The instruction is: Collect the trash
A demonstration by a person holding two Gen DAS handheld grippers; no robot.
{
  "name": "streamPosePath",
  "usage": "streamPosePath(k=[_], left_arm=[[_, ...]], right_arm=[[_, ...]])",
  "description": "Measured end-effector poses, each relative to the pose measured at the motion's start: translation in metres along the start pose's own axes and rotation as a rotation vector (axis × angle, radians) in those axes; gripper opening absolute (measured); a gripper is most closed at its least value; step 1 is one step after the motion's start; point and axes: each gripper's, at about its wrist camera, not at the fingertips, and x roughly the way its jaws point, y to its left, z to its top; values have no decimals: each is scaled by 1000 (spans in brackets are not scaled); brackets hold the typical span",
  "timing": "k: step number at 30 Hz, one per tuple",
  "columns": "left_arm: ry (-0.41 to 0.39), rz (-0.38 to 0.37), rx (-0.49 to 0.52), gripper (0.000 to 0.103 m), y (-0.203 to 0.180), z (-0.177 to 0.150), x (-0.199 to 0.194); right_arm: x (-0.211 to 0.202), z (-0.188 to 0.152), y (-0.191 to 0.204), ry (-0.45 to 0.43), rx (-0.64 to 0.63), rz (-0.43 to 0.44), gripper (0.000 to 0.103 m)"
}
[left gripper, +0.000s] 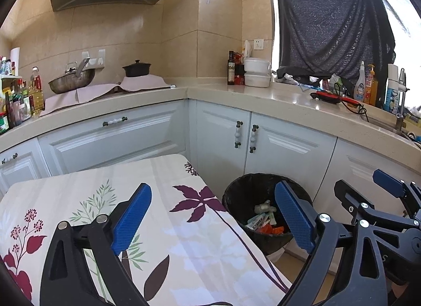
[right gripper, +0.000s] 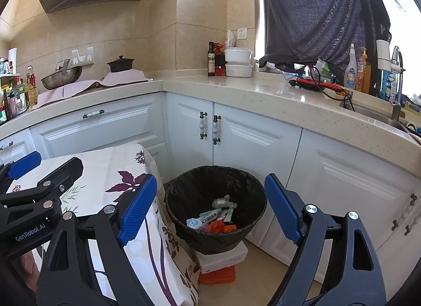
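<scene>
Kitchen corner with white cabinets (right gripper: 250, 135), round black-lined trash bin (right gripper: 184, 192) on floor beside floral-cloth table (left gripper: 79, 195) edge, holding crumpled wrappers (right gripper: 210, 219), left gripper (left gripper: 213, 216) and right gripper (right gripper: 210, 208) both spread wide, empty, hovering near bin rim.

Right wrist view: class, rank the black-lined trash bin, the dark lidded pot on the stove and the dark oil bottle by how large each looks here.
1. Trash bin, by far the largest; it also sits nearest the camera.
2 and 3. Lidded pot and oil bottle: the pot is wider, the bottle taller, too alike to rank.
</scene>
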Motion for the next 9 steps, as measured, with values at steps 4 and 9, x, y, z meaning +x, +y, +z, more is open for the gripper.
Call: streamPosePath(k=[4, 9], left_arm=[[3, -5, -4, 92, -1, 1, 1], [6, -9, -6, 92, -1, 0, 1]], right_arm=[[-1, 0, -3, -2, 2, -6, 82], [-4, 0, -4, -6, 1, -8, 82]])
